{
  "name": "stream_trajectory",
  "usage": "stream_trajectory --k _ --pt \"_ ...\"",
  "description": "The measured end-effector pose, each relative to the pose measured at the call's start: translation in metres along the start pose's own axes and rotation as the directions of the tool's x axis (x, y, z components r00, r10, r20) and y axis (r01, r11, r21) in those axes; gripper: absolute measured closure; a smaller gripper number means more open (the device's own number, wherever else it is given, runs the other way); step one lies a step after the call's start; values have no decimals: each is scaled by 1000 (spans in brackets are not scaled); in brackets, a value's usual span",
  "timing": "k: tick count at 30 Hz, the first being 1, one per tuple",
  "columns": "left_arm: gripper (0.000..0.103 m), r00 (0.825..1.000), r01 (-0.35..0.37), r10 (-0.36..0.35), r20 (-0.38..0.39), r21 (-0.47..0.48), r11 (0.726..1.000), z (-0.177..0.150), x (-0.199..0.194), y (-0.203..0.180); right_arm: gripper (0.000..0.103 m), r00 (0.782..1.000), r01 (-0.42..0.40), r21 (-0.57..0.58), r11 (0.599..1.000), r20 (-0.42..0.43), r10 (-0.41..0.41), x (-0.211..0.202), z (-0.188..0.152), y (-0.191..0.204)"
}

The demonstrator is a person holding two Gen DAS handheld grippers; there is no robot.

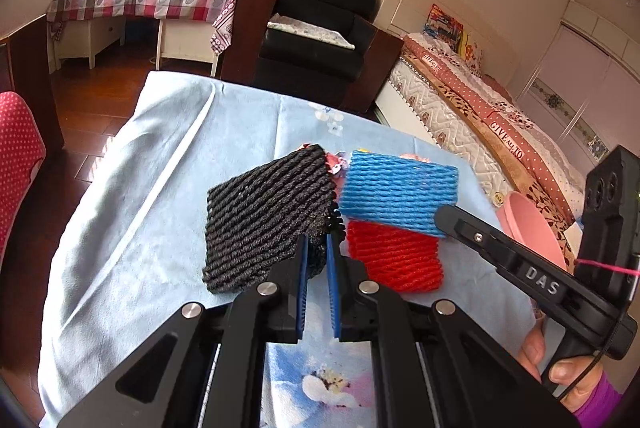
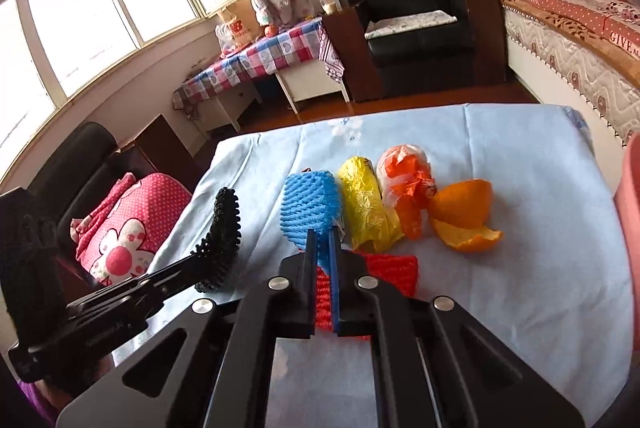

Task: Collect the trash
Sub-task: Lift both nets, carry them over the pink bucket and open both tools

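Observation:
My left gripper [image 1: 317,244] is shut on a black foam net [image 1: 266,220] and holds it tilted above the table; it also shows in the right wrist view [image 2: 218,244]. My right gripper [image 2: 322,240] is shut on a blue foam net [image 2: 310,204], also seen in the left wrist view [image 1: 396,192]. A red foam net [image 1: 394,256] lies flat under it [image 2: 394,268]. A yellow crumpled bag [image 2: 366,208], an orange-and-white bag [image 2: 408,176] and orange peel [image 2: 464,216] lie on the blue cloth to the right.
The table [image 1: 132,188] has a light blue floral cloth. A pink bin [image 1: 528,228] stands at its right edge, also in the right wrist view [image 2: 630,212]. A bed, a black armchair [image 1: 320,28] and a checked table stand beyond.

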State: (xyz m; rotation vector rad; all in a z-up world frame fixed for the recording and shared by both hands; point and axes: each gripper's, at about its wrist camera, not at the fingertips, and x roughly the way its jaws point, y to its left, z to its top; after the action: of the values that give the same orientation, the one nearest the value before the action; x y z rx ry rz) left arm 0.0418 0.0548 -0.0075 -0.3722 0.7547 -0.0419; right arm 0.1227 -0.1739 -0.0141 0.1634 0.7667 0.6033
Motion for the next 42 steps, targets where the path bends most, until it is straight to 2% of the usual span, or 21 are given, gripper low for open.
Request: stream_trajectory --k 9,17,24,31,42 --pt "95 998 40 -42 37 41 998 2 -21 -29 98 995 60 -19 998 79 -58 -54 -4 -6" --pt "95 994 88 -93 52 96 991 9 -31 -67 98 982 119 22 993 146 -121 -97 -3 -28" --pt "95 985 160 -168 46 147 976 13 -30 -115 98 965 174 82 981 184 -186 -126 -3 -59" --pt "95 973 219 -231 31 218 951 20 -21 -175 98 941 231 138 963 219 -258 -153 -4 -94" --pt "95 953 297 -303 -21 278 914 33 11 -259 98 889 346 203 916 242 -389 -183 -1 -154"
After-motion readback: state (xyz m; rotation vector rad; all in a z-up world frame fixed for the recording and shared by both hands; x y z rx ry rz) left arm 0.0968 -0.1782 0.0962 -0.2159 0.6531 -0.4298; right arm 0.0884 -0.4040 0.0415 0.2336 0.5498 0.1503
